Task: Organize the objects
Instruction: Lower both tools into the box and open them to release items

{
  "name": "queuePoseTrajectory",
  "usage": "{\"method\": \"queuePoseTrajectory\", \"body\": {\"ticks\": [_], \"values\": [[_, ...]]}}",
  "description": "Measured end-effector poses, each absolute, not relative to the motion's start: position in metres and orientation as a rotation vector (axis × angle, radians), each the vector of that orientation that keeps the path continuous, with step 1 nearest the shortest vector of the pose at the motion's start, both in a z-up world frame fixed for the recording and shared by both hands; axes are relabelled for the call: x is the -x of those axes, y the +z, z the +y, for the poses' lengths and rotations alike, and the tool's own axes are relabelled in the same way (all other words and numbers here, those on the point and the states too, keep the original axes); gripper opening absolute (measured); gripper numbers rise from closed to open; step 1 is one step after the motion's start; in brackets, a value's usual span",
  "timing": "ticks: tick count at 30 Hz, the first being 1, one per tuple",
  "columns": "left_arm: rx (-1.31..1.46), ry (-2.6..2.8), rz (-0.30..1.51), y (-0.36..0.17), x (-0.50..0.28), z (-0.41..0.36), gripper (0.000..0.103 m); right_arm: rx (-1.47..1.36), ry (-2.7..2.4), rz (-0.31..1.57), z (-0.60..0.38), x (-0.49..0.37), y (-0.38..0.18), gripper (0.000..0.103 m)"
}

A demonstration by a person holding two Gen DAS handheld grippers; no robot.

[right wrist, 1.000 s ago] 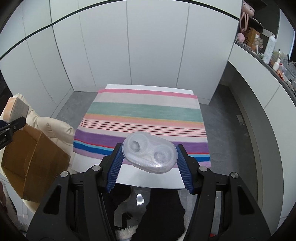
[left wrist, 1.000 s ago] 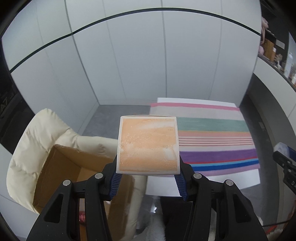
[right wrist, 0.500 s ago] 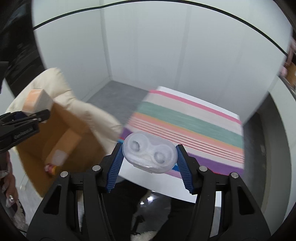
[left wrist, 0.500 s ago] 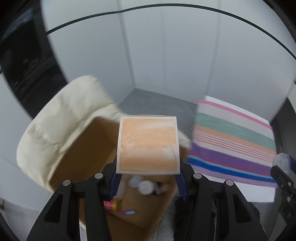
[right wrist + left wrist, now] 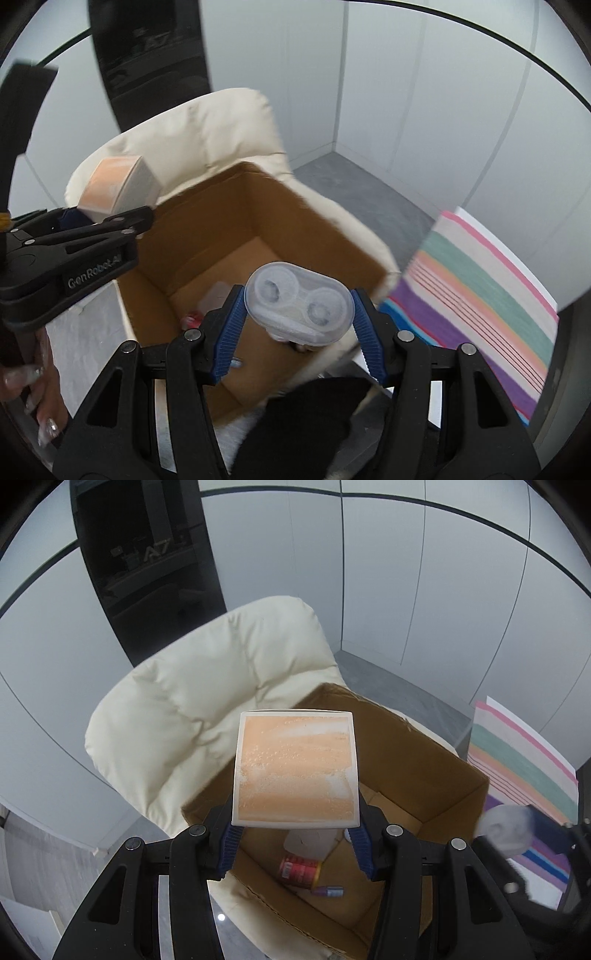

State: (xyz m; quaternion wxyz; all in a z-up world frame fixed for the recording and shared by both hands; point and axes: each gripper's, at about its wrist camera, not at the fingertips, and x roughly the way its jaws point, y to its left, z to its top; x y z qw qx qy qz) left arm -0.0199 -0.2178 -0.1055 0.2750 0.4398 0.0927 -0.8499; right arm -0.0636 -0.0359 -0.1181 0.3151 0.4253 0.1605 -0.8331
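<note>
My left gripper (image 5: 295,843) is clamped on a square white box with a peach-orange face (image 5: 295,770), blue pads pressing both its sides. It hangs over the near-left rim of the cardboard box (image 5: 436,738).

My right gripper (image 5: 297,328) is clamped on a clear twin-well contact lens case (image 5: 298,303), pads on its two rounded ends. It hangs over the near-right part of the same open carton, which in the right view shows as (image 5: 221,206).

Inside the carton, on its floor: a red-labelled can (image 5: 300,870) on its side, a small purple-and-silver tube (image 5: 328,891) just beside it, and a pale translucent item (image 5: 308,842) behind the can, partly hidden by my held box. The rest of the floor is bare brown card.

The carton sits on the seat of a cream padded chair (image 5: 207,716); its far-left corner lies against the backrest cushion. Flaps stand up, top open.

To the right, a striped cloth (image 5: 491,299) on a white tabletop, apart from the chair, grey floor between.

Beyond: pale wall panels and a dark glass panel (image 5: 147,561) behind the chair.

A hand with long decorated nails (image 5: 37,398) shows at the left edge of the right view.
</note>
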Motion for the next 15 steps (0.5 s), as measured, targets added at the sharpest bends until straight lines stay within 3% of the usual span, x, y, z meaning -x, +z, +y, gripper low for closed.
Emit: {"method": "queuePoseTrajectory", "body": {"ticks": [5, 6, 7, 8, 9, 15], "values": [[-1.206, -2.300, 0.287, -0.110, 0.023, -0.220, 0.054, -1.136, -2.185, 0.434, -0.054, 0.063, -0.127, 0.060], [-1.213, -2.302, 0.294, -0.112, 0.023, -0.221, 0.063, -1.146, -2.187, 0.428, -0.053, 0.065, -0.129, 0.061], [-1.228, -2.300, 0.295, -0.113, 0.025, -0.220, 0.080, -1.160, -2.191, 0.430, -0.052, 0.067, -0.130, 0.075], [-1.251, -2.298, 0.297, -0.115, 0.028, -0.219, 0.089, -1.179, -2.197, 0.433, -0.049, 0.069, -0.131, 0.093], [-1.267, -2.293, 0.299, -0.117, 0.029, -0.219, 0.099, -1.198, -2.205, 0.428, -0.044, 0.072, -0.132, 0.102], [-1.293, -2.314, 0.336, -0.117, 0.030, -0.212, 0.100, -1.251, -2.219, 0.380, -0.025, 0.084, -0.132, 0.103]]}}
